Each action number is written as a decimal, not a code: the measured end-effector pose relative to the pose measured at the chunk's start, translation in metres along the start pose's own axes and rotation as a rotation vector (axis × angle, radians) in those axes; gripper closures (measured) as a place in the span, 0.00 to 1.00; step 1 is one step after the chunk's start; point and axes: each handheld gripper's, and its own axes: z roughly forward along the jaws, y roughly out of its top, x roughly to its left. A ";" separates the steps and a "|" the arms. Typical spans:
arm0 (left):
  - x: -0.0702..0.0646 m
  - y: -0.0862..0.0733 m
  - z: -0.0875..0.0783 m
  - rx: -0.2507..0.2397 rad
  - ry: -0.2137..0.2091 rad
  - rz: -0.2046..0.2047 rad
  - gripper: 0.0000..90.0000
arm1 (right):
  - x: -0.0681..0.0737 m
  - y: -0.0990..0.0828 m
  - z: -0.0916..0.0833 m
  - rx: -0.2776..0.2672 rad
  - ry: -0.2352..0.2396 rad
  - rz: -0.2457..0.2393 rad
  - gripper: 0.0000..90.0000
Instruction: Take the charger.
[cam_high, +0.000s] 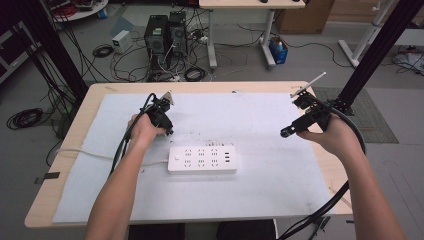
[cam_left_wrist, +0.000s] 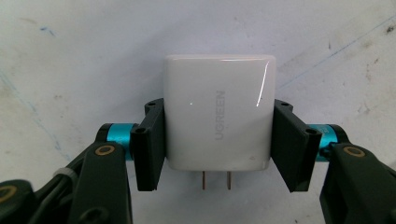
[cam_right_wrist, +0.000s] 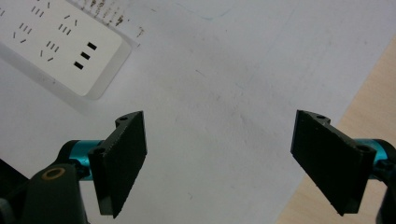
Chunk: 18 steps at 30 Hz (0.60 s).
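**Table stock: one charger, one power strip, two grippers**

One white charger (cam_left_wrist: 218, 114), two prongs showing, sat clamped between the jaws of my left gripper (cam_left_wrist: 218, 144) above the white mat (cam_high: 260, 192). One white power strip (cam_high: 202, 160) lay on the mat, near my left gripper (cam_high: 162, 116). My right gripper (cam_right_wrist: 219, 163) hung with jaws wide apart, nothing between them, near the mat's edge.
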 end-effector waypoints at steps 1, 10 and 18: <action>-0.001 -0.001 -0.003 -0.020 -0.012 -0.012 0.47 | 0.000 0.000 0.000 0.002 -0.003 0.002 0.20; -0.014 -0.022 -0.095 -0.156 -0.078 0.144 0.47 | 0.004 0.011 -0.003 0.018 0.005 0.093 0.20; -0.029 -0.039 -0.147 -0.191 -0.076 0.215 0.47 | 0.011 0.022 -0.002 0.043 0.016 0.110 0.20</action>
